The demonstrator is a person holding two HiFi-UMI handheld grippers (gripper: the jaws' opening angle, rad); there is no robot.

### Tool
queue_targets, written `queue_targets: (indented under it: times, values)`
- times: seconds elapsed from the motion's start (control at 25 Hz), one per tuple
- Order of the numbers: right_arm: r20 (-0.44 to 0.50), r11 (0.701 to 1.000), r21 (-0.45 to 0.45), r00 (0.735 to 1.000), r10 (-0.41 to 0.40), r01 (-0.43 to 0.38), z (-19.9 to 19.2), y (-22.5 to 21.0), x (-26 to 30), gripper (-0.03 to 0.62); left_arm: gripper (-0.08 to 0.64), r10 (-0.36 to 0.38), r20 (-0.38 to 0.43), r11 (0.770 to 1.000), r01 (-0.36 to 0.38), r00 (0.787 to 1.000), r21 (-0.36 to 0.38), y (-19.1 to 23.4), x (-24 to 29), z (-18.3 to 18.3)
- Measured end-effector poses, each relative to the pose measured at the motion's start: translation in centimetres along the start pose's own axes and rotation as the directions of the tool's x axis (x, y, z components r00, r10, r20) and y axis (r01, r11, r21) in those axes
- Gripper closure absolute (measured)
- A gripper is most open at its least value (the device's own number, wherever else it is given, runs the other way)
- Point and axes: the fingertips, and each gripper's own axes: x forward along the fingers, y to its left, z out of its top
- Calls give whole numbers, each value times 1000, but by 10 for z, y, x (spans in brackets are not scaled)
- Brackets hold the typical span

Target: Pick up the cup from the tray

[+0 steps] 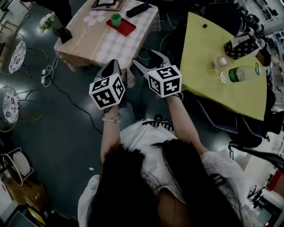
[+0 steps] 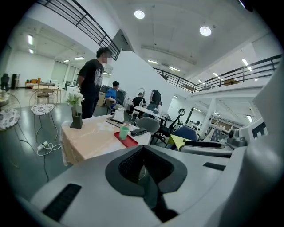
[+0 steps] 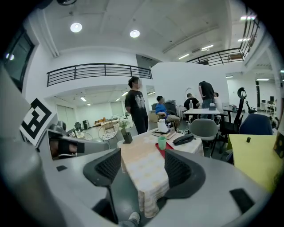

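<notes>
Forearms (image 1: 109,133) reached forward side by side; left claw (image 1: 114,66) sat pinched together, empty, right claw (image 1: 143,57) gaped wide, empty, both well short of the cup (image 1: 116,19) on its tray (image 1: 127,29).

Furnishings and loose items, open hall floor

Table under pink checked cloth (image 1: 93,40), bearing a dark vase of white flowers (image 1: 62,32) at its left corner and a long black device (image 1: 137,9) at the far edge. Yellow-green table (image 1: 204,84) to the right, bearing a clear plastic bottle (image 1: 242,73) lying on its side, a small jar (image 1: 220,62) just beside it and a patterned pouch (image 1: 242,46). Two round chairs with patterned cushions (image 1: 17,56) (image 1: 9,105) at left. White power strip (image 1: 44,75) with cables on the dark floor. Standing person in black (image 2: 91,86) behind the checked table.
</notes>
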Motion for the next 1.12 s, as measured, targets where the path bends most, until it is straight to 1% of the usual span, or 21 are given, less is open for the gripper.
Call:
queue_targets:
  times: [0.16, 0.44, 0.56, 0.68, 0.96, 1.12]
  values:
    - [-7, 998, 27, 999, -49, 49, 15, -14, 36, 293, 552, -30, -27, 999, 30, 999, 15, 23, 33, 27]
    - [-19, 994, 29, 994, -104, 104, 44, -28, 93, 273, 552, -68, -44, 996, 70, 997, 52, 59, 82, 71]
    - [-20, 991, 34, 991, -129, 129, 52, -32, 113, 258, 552, -87, -45, 994, 90, 995, 65, 71, 99, 86]
    - [-19, 988, 31, 988, -151, 152, 58, -37, 130, 247, 552, -100, -46, 993, 103, 994, 62, 80, 113, 95]
    - [-50, 987, 9, 986, -157, 158, 66, -44, 165, 246, 552, -96, -65, 994, 100, 993, 55, 99, 136, 105]
    - [-91, 990, -35, 987, -136, 133, 67, -51, 190, 245, 552, -82, -69, 996, 84, 994, 37, 108, 153, 110]
